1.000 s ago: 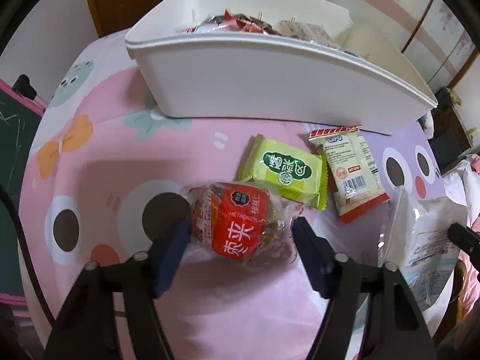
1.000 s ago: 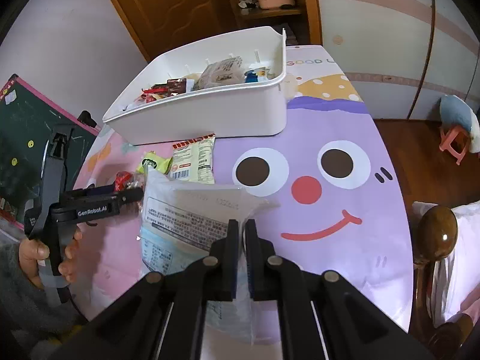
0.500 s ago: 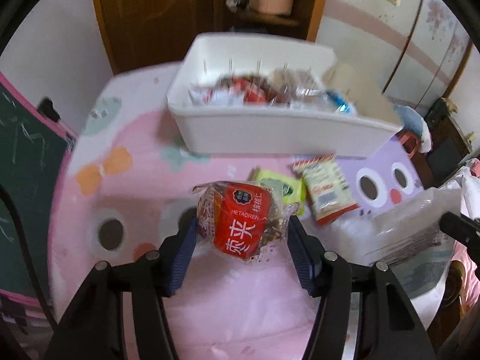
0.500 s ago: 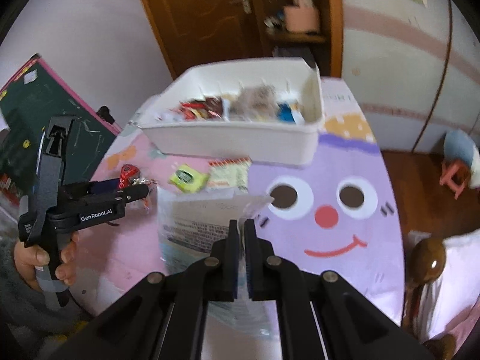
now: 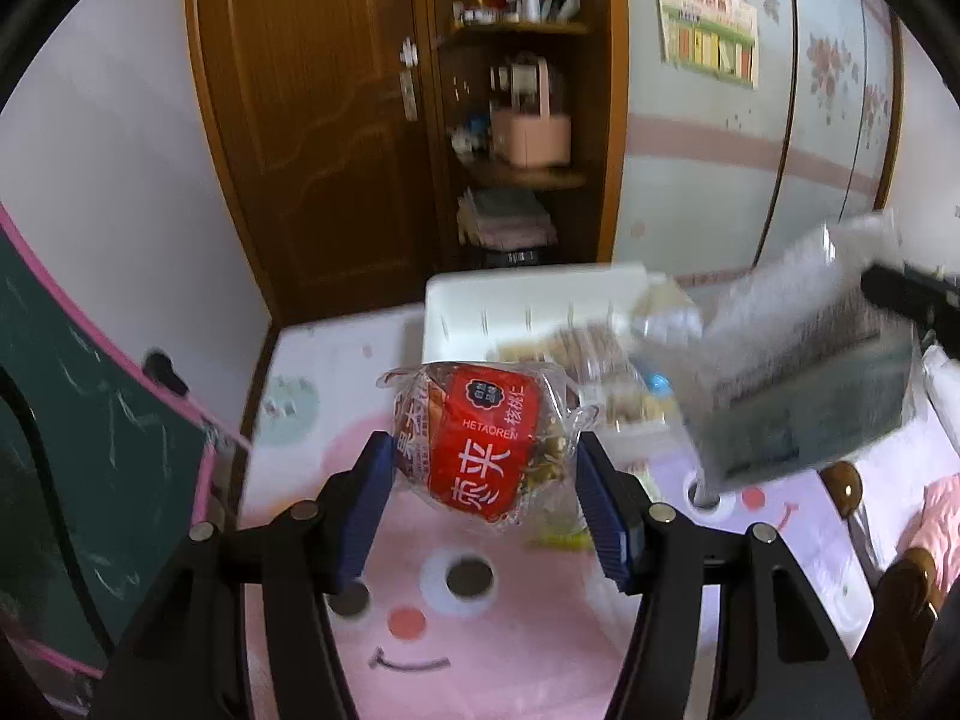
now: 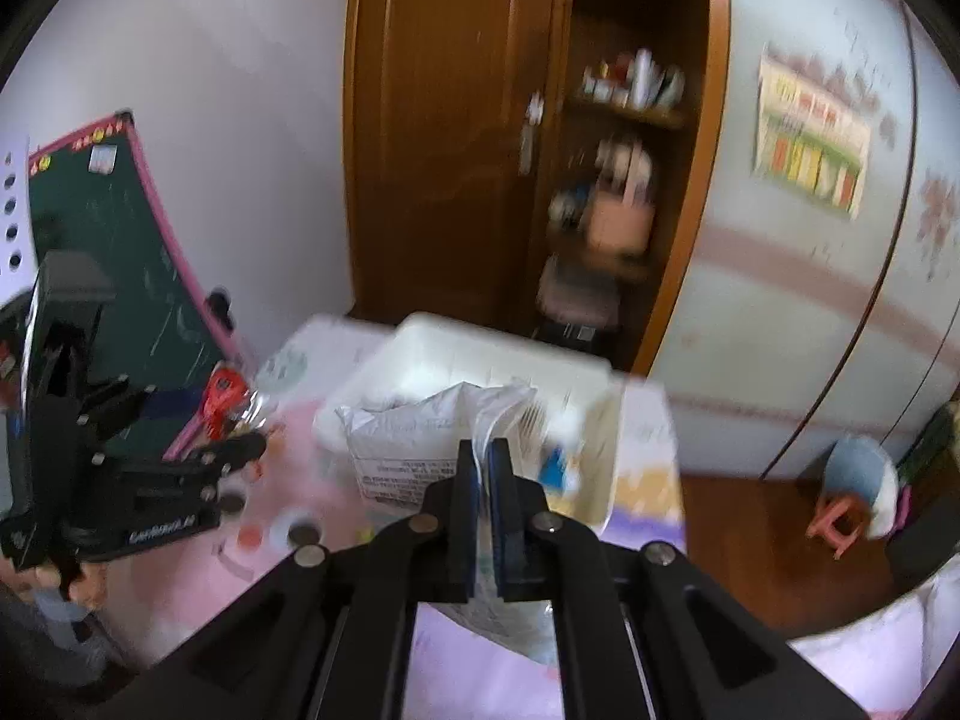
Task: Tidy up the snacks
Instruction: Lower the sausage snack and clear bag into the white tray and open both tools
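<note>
Left wrist view has the red walnut snack pack (image 5: pixel 480 441) dead centre, pinched between the blue pads (image 5: pixel 369 501) of the left gripper (image 5: pixel 486 498), fingers clamped on its two sides, crinkly clear wrapper bulging out at 12 o'clock. It's off the table, airborne! And the thing that matters: straight past the pack, at 12 o'clock from the fingertips, sits the white storage bin (image 5: pixel 528 312), already holding snacks. The pack's red label runs roughly upright with a slight lean toward 1 o'clock, broad face to the camera, so by my read a forward carry along the finger line puts it over the rim.

Over at 2 o'clock in that same view, the big translucent printed bag (image 5: pixel 798 372) hangs blurred, partly across the bin's right end. Right wrist view confirms it: the right gripper (image 6: pixel 483 468) has its fingers together on a thin edge of that bag (image 6: pixel 420 438), sheet standing up at 12 o'clock, and the bin (image 6: pixel 480 354) lies right behind it. The bag looks nearer to the opening than the red pack, so the right hand seems first in line, though blur makes the gap hard to call.

Out at 9 o'clock there, the left gripper (image 6: pixel 240 420) shows side-on with the red pack. Below it all, the pink cartoon-face tablecloth (image 5: pixel 432 648)
</note>
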### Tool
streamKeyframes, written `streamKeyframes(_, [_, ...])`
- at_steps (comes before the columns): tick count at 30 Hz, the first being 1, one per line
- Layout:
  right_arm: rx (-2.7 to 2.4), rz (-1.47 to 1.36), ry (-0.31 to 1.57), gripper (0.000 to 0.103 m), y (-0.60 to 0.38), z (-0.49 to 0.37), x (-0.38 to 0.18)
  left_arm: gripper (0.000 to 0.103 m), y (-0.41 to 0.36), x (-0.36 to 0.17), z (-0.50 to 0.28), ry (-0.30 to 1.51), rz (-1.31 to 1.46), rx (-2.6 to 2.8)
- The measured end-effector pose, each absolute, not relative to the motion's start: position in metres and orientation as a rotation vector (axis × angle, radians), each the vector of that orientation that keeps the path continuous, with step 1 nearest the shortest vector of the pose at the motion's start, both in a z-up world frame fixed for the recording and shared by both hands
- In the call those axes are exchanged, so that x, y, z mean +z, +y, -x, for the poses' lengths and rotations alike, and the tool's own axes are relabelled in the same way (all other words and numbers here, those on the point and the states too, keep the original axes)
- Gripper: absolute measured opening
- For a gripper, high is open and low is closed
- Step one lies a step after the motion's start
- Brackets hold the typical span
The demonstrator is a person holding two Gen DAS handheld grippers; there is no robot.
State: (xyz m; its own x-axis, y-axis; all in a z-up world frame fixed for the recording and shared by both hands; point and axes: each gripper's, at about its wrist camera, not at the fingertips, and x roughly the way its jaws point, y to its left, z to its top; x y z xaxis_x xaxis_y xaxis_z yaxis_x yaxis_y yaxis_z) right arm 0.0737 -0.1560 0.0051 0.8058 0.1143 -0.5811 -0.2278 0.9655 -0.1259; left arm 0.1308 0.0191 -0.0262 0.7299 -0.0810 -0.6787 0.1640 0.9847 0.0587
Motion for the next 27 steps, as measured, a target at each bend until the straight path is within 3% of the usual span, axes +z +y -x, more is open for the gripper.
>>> streamKeyframes(7, [0.103,0.163,0.455,0.003,-0.154,-0.106,0.067,0.059,0.011,0.028,-0.163,0.639,-0.155,-0.122])
streamKeyframes(12, [0.064,0.16,0.405,0.003,-0.149,-0.131,0.082,0.059,0.0,0.052,-0.196,0.598,-0.179,-0.093])
streamKeyframes(24, [0.023,0.145,0.461,0.004,-0.147,-0.195,0.062,0.06,-0.016,0.024,-0.27,0.683,-0.167,-0.048])
streamKeyframes(26, [0.016,0.14,0.511,0.005,-0.149,-0.212,0.048,0.063,-0.018,0.015,-0.279,0.694,-0.168,-0.039])
streamKeyframes(27, [0.021,0.137,0.534,0.008,-0.15,-0.219,0.043,0.072,-0.02,0.012,-0.285,0.696,-0.162,-0.039])
